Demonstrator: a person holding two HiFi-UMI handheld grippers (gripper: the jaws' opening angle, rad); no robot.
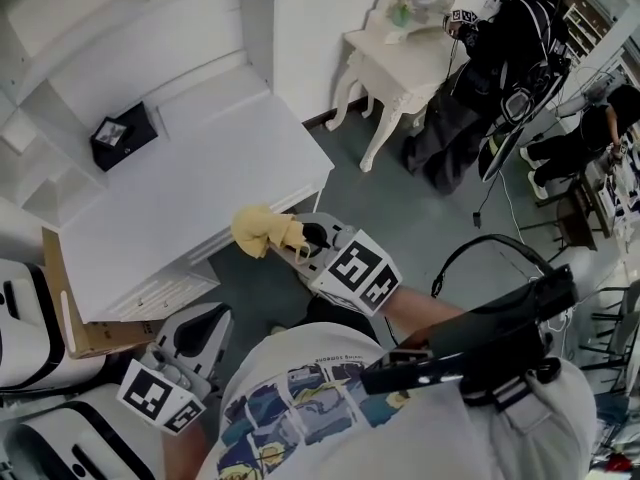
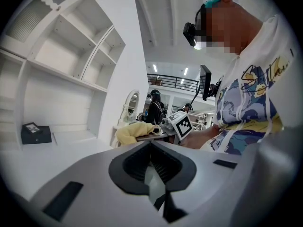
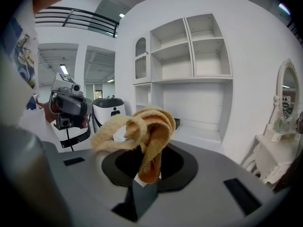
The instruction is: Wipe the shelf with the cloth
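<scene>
Bunching between the right tongs [image 3: 145, 168], apparently pinched: cloth [image 3: 150, 126].

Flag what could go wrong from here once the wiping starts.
1. The cloth is bunched into a wad, and the right gripper pinches only a small fold of it. It could drag loose, or wipe only a narrow strip.
2. The black box sits on the shelf surface. A wide sweep could knock it or shove it along.
</scene>
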